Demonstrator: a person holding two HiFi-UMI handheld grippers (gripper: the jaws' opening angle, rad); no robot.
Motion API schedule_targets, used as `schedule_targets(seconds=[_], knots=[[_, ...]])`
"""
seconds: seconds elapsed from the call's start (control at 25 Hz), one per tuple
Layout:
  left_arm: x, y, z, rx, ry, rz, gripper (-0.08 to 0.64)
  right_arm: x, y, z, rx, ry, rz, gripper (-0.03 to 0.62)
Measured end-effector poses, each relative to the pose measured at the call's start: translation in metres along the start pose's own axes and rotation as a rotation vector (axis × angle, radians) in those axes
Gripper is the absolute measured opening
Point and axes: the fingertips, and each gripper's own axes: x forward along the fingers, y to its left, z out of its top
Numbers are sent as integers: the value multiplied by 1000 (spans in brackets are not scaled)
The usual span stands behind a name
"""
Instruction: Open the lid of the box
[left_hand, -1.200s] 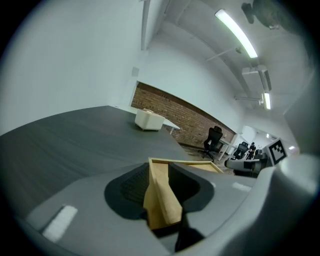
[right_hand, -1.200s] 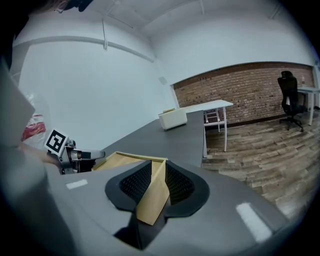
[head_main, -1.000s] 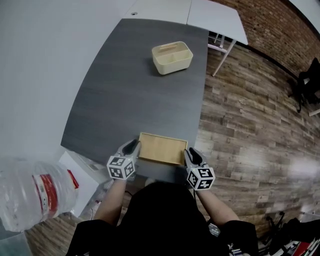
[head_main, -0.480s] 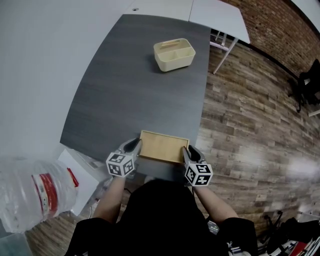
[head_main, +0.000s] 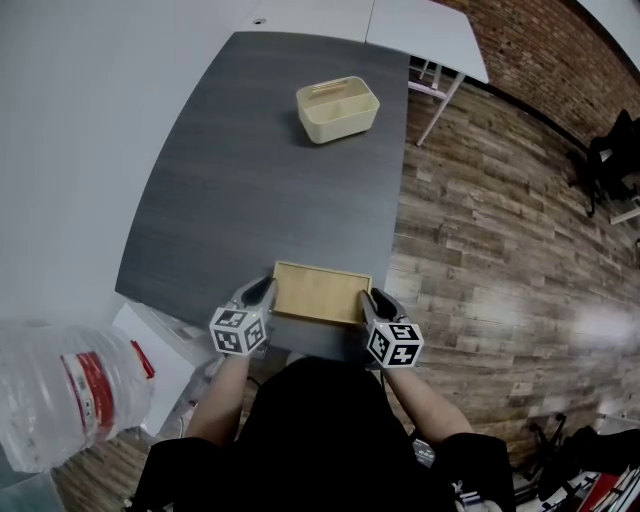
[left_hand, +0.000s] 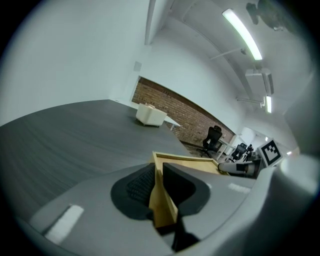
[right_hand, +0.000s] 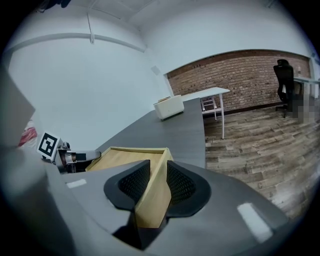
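Jaws just closed in: left gripper (head_main: 265, 290) pinches the box (left_hand: 162, 205) at 9 o'clock, right gripper (head_main: 368, 298) clamps 3 o'clock. I reckon the lid (head_main: 318, 293) lifts next.

Beyond the box (head_main: 318, 293) the tabletop (head_main: 250, 200) lies open, the cream bin (head_main: 337, 108) standing well apart.

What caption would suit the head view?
From above: left gripper and right gripper, jaws just closed further, clamp the short ends of a wooden box at the table edge.
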Motion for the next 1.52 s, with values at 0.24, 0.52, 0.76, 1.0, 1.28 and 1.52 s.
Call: schedule_targets(seconds=[0.24, 0.52, 0.76, 1.0, 1.28, 1.52], knots=[[0, 2, 0, -2, 5, 19, 49, 0, 1, 0, -60, 8, -4, 104], [0, 3, 0, -1, 10, 30, 49, -5, -6, 1, -48, 5, -12, 96], [1, 3, 0, -1, 12, 43, 35, -15, -28, 1, 18, -8, -40, 76], [1, 5, 1, -9, 3, 50, 32, -22, -41, 2, 51, -22, -77, 67], [2, 5, 0, -10, 1, 68, 31, -26, -50, 2, 57, -22, -89, 66], [3, 5, 1, -39, 17, 83, 31, -30, -57, 4, 41, -4, -139, 61]])
